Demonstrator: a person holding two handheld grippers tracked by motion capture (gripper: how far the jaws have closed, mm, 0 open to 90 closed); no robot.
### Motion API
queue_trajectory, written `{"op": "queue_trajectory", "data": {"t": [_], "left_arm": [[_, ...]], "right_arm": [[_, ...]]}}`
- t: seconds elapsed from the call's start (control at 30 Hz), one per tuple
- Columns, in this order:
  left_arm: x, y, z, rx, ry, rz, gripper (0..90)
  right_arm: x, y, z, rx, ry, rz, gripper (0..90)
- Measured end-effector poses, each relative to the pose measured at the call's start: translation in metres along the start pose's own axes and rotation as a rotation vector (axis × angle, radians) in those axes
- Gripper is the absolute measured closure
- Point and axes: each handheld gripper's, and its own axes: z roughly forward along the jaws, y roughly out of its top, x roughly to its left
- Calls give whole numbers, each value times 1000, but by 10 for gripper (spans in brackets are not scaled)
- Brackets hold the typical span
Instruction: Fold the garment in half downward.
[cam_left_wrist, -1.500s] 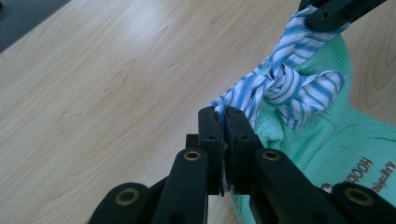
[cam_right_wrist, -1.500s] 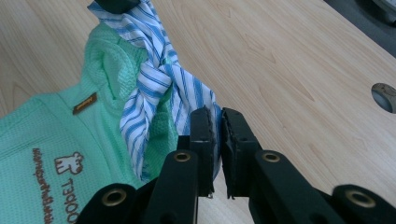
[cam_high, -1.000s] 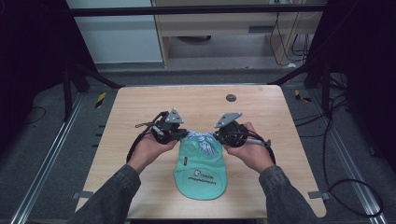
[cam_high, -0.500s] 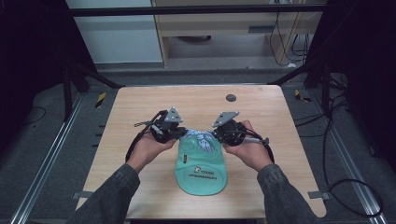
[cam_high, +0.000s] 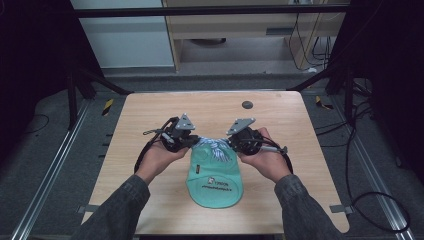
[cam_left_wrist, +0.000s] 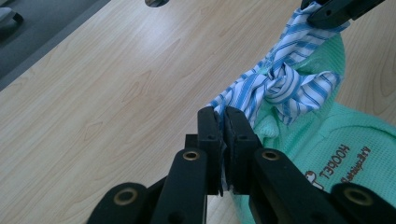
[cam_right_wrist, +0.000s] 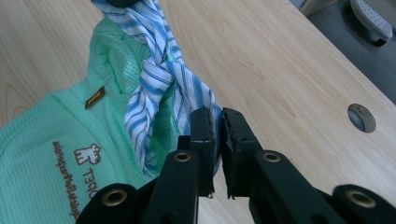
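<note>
A mint-green garment with brown print lies on the wooden table. A blue-and-white striped cloth strip is knotted at its top end. My left gripper is shut on one end of the striped strip, left of the knot. My right gripper is shut on the other end, right of the knot. In the high view the left gripper and right gripper face each other across the knot, each held in a hand.
A round grey grommet sits in the table near its far edge, also seen from the right gripper. Cables trail from both grippers. Metal frame rails run along both sides of the table.
</note>
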Motion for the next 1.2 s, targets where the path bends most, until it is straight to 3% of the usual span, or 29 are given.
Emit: {"op": "queue_trajectory", "data": {"t": [1.2], "left_arm": [[15, 22, 4, -21, 45, 1, 862]], "right_arm": [[-18, 13, 2, 12, -62, -3, 831]]}}
